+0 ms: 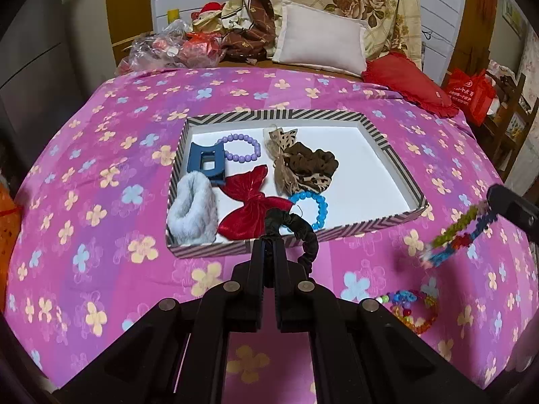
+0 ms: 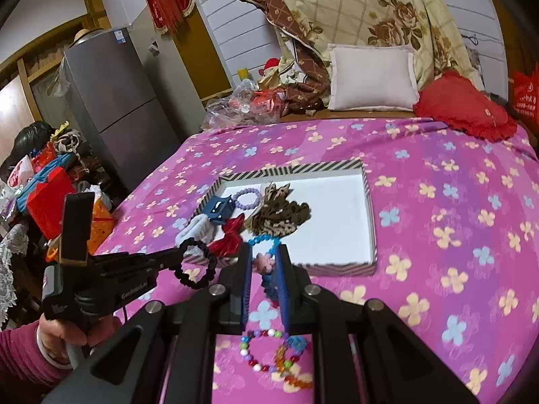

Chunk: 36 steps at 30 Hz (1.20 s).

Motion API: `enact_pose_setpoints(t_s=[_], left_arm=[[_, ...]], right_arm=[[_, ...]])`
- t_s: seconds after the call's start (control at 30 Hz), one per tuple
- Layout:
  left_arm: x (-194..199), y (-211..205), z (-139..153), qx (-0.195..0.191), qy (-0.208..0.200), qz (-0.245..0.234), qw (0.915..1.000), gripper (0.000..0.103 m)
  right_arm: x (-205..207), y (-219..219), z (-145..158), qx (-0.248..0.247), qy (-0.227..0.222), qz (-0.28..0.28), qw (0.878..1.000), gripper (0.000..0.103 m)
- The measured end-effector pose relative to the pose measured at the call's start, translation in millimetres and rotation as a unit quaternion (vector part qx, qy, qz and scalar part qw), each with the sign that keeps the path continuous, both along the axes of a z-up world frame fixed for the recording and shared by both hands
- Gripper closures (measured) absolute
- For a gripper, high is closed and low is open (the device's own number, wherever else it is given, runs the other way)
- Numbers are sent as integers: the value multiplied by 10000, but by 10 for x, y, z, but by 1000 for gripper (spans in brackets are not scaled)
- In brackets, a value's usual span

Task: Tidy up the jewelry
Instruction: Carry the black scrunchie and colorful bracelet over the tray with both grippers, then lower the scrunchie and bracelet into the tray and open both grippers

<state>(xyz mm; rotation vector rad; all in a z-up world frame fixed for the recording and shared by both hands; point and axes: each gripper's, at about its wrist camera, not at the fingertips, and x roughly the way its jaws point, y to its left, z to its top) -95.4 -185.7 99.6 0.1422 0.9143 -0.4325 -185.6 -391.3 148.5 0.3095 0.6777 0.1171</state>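
A striped box tray (image 1: 397,158) (image 2: 369,202) lies on the pink bedspread. It holds a blue claw clip (image 1: 205,161), purple bead bracelet (image 1: 241,148), grey fluffy scrunchie (image 1: 192,212), red bow (image 1: 251,207), leopard bow with brown scrunchie (image 1: 303,165) and blue bead bracelet (image 1: 315,207). My left gripper (image 1: 268,240) is shut on a black scrunchie (image 1: 303,232) (image 2: 195,262) over the tray's near edge. My right gripper (image 2: 264,256) is shut on a multicoloured flower band (image 1: 454,239) (image 2: 267,269), right of the tray. A multicoloured bead bracelet (image 1: 416,309) (image 2: 273,357) lies on the bedspread.
Pillows, a white cushion (image 1: 320,40), a red cushion (image 1: 407,84) and plastic bags (image 1: 161,47) sit at the bed's head. A grey fridge (image 2: 114,101) and cluttered items (image 2: 43,181) stand left of the bed. A red bag (image 1: 471,94) stands at right.
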Motion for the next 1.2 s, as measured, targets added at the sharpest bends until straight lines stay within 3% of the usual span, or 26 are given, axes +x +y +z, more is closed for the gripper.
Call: enact_pose_setpoints(t_s=[0.47, 0.77, 1.0, 1.2], left_arm=[[384, -381, -20, 170, -101, 25, 9998, 96], [686, -754, -192, 9, 275, -76, 9996, 96], [770, -894, -513, 139, 608, -84, 9980, 96], [786, -851, -658, 226, 737, 35, 9970, 96]], right_arm=[[682, -255, -78, 26, 140, -181, 9997, 89], [1103, -431, -409, 471, 308, -286, 9980, 89], [1159, -591, -887, 215, 1004, -470, 9936, 89], [1114, -650, -1037, 294, 1162, -536, 9913, 86]])
